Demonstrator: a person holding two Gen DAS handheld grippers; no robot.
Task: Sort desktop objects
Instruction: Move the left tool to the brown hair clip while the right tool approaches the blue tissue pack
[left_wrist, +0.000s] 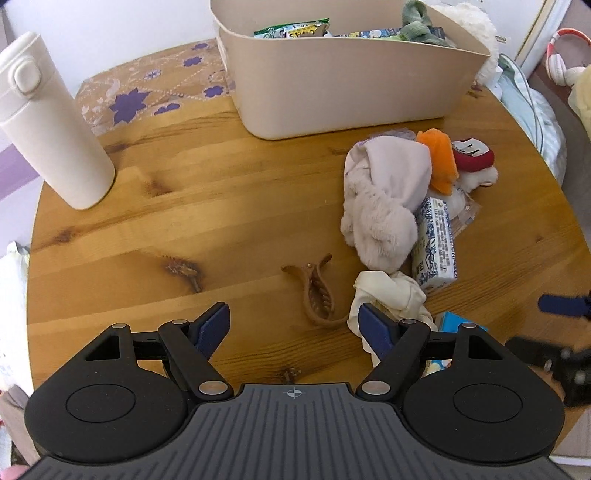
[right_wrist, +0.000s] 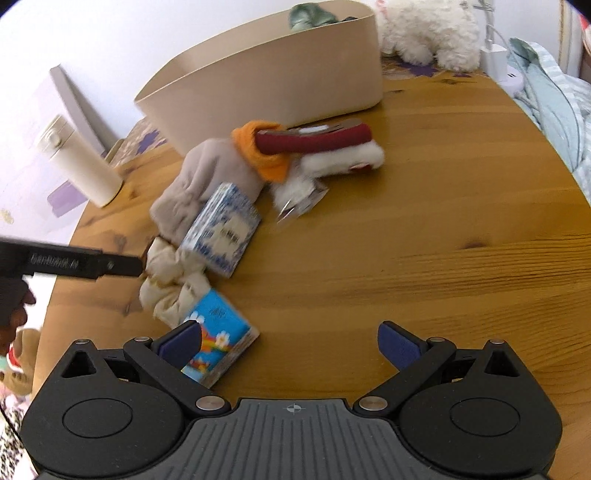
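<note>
On the round wooden table (left_wrist: 184, 229), both grippers tilt steeply down with jaws wide and empty. The left gripper (left_wrist: 293, 325) hangs over a brown plastic hair claw (left_wrist: 317, 295); the right gripper (right_wrist: 290, 345) is beside a blue cartoon-printed tissue pack (right_wrist: 218, 339).

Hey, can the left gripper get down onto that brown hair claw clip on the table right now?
Probably yes. The left gripper is open, and the brown hair claw clip lies on bare wooden table just ahead, between its fingers. Only the cream cloth crowds its right finger; it might get nudged.
</note>
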